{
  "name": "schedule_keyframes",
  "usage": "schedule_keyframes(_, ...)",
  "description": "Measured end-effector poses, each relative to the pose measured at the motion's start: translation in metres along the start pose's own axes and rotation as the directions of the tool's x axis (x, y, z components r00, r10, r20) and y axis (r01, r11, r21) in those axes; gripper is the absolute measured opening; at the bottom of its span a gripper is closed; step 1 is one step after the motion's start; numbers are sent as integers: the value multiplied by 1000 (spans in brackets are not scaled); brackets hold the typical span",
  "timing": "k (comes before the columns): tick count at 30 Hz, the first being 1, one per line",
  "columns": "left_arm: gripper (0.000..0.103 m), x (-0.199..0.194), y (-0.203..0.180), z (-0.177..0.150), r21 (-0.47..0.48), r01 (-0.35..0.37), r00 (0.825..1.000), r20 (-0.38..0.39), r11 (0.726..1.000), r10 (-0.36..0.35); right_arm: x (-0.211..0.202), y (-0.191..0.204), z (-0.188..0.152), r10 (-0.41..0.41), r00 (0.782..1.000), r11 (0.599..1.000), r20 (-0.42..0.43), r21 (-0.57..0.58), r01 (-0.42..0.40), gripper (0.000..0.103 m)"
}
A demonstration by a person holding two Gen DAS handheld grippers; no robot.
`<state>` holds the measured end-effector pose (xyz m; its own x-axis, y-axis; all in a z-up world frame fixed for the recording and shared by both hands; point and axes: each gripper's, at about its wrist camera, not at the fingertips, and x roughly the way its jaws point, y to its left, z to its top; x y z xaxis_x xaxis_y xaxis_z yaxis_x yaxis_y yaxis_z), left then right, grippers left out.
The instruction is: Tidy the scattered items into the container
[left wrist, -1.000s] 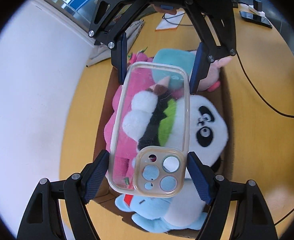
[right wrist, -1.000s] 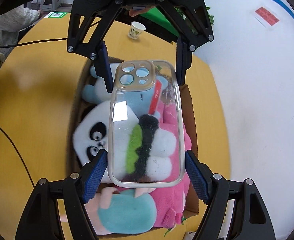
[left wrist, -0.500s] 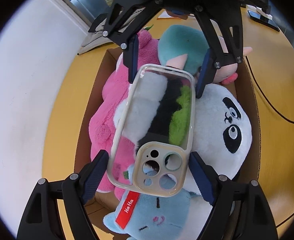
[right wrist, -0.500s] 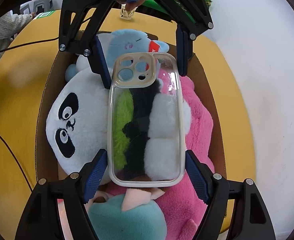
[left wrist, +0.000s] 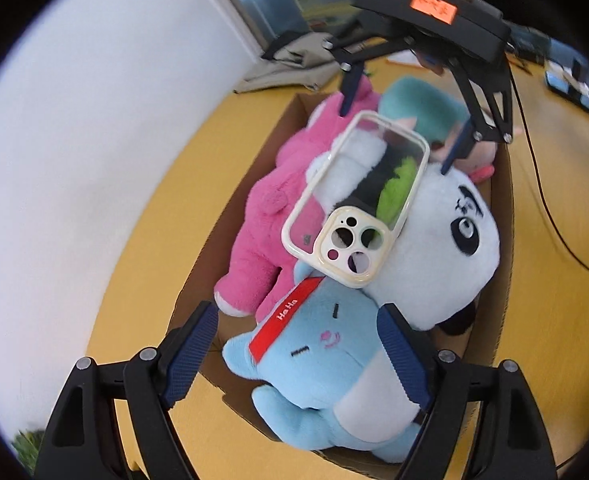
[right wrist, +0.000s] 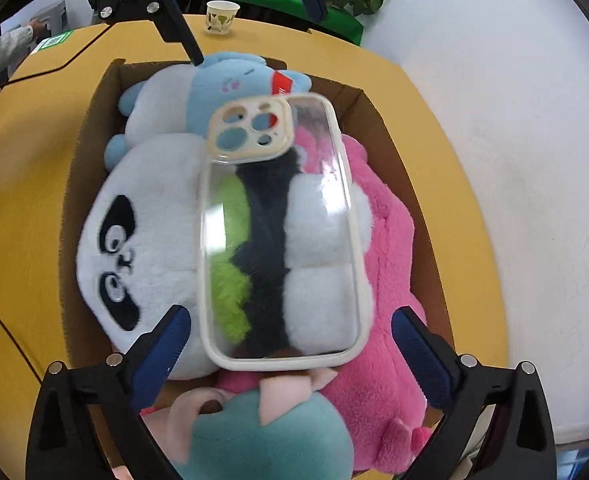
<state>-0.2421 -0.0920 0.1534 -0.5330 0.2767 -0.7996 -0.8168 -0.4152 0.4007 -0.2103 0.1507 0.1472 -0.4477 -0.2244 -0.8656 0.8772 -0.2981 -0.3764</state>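
- We are looking at a cardboard box (right wrist: 86, 128) on a yellow table (right wrist: 26, 168), packed nearly full with soft toys, so there is little bare floor left inside.
- The toys are sitting as a soft, springy bed: a panda (right wrist: 134, 240) at nine o'clock in the right wrist view, a pink plush (right wrist: 386, 260) at three, a blue one (right wrist: 230, 76) at twelve and a teal one (right wrist: 266, 436) at six.
- A clear phone case (right wrist: 278, 240) is lying on top of them, at the centre of the box, its camera end toward twelve o'clock.
- We are judging the case light, thin, slightly bendy and slick on its clear back; the firmer rim along the long sides is the place to take it.
- Our right gripper (right wrist: 290, 332) has just been opening; its jaws are standing spread either side of the case's near end, pads not pressing.
- Our left gripper (left wrist: 298, 332) is spread too, hovering at six o'clock over the blue toy, gripping nothing.
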Motion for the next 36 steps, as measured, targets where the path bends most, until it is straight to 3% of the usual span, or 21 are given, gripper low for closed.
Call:
schedule_keyframes(5, 83, -35, -16, -7, -169, -101, 989, 95, 980, 118, -39, -3, -14, -48, 998, 997, 39, 61, 46, 102)
schedule_keyframes(6, 83, -42, -20, -11, -223, -122, 981, 118, 967, 151, -44, 9, -37, -74, 996, 993, 47, 91, 70, 102)
schedule_keyframes(8, 83, -60, -30, -10, -333, -122, 967, 172, 935, 187, -63, 16, -48, -169, 985, 972, 47, 171, 158, 102)
schedule_keyframes(10, 83, -81, -43, -12, -428, -96, 953, 223, 899, 207, -72, 33, -55, -288, 956, 921, 54, 291, 261, 102)
schedule_keyframes(11, 83, -93, -48, -9, -471, -85, 946, 238, 878, 219, -58, 57, -55, -308, 950, 900, 56, 340, 272, 102)
schedule_keyframes(14, 83, -114, -78, -12, -568, -81, 932, 247, 819, 264, -70, 92, -74, -347, 937, 795, 31, 540, 277, 102)
schedule_keyframes(15, 83, -119, -88, -13, -585, -85, 925, 254, 807, 282, -74, 101, -79, -362, 932, 742, 6, 607, 284, 102)
schedule_keyframes(16, 83, -126, -100, -13, -597, -85, 914, 272, 798, 301, -82, 113, -83, -384, 923, 658, -14, 697, 284, 102)
schedule_keyframes(19, 83, -136, -131, -15, -647, -79, 899, 283, 759, 334, -117, 141, -89, -418, 908, 457, 2, 865, 208, 102)
schedule_keyframes(21, 83, -141, -146, -15, -690, -70, 902, 265, 720, 342, -130, 157, -88, -441, 898, 367, -6, 912, 186, 103)
schedule_keyframes(22, 83, -141, -153, -15, -706, -73, 902, 254, 705, 348, -139, 166, -90, -459, 888, 341, -30, 917, 208, 103)
schedule_keyframes(27, 83, -133, -194, -18, -754, -179, 888, 152, 631, 434, -158, 201, -91, -515, 846, 310, -138, 890, 334, 103)
schedule_keyframes(31, 83, -134, -214, -21, -798, -195, 884, 108, 570, 454, -156, 226, -95, -496, 859, 304, -131, 900, 312, 103)
schedule_keyframes(36, 83, -137, -226, -20, -825, -197, 886, 81, 529, 457, -163, 243, -94, -505, 855, 310, -117, 900, 306, 102)
